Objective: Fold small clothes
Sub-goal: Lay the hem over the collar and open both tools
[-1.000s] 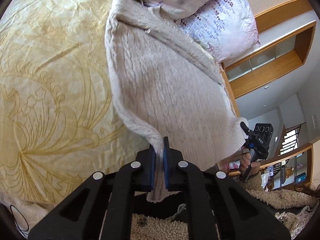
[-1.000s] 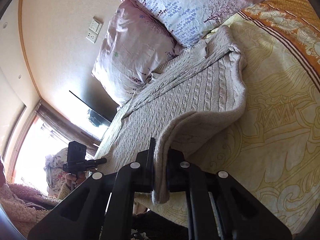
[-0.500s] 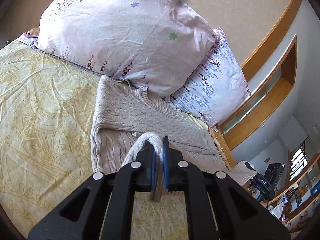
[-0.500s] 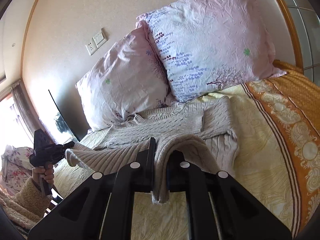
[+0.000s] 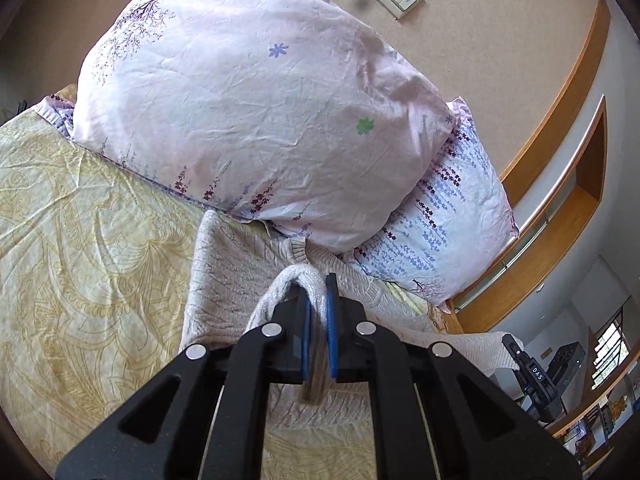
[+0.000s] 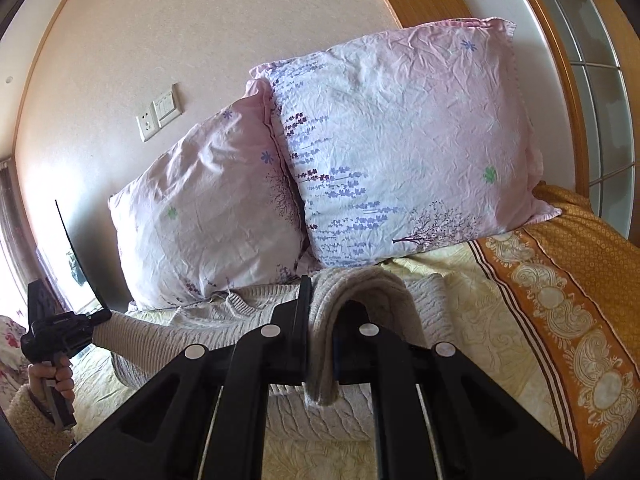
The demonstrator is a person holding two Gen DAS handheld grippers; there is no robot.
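A beige cable-knit sweater [image 5: 224, 280] lies on the bed with its collar at the pillows. Its lower hem is lifted and stretched between both grippers, above the upper part of the sweater. In the left wrist view my left gripper [image 5: 318, 292] is shut on one hem corner, which loops over its blue pads. My right gripper [image 5: 534, 376] shows at the far right, holding the other end of the hem. In the right wrist view my right gripper [image 6: 320, 304] is shut on a thick fold of the sweater [image 6: 424, 304]. My left gripper [image 6: 80, 324] is at the left edge.
Two pale pink floral pillows [image 5: 260, 112] [image 6: 400, 160] lean on the wall just beyond the sweater's collar. The yellow patterned bedspread [image 5: 80, 260] spreads around it, with an orange border [image 6: 568, 280] on one side. A wall socket [image 6: 160, 116] and a wooden frame [image 5: 560, 120] are behind.
Both grippers have risen and carried the sweater's hem up the bed towards the pillows, doubling the lower half over the upper. Both views swung from the bedspread up to the pillows.
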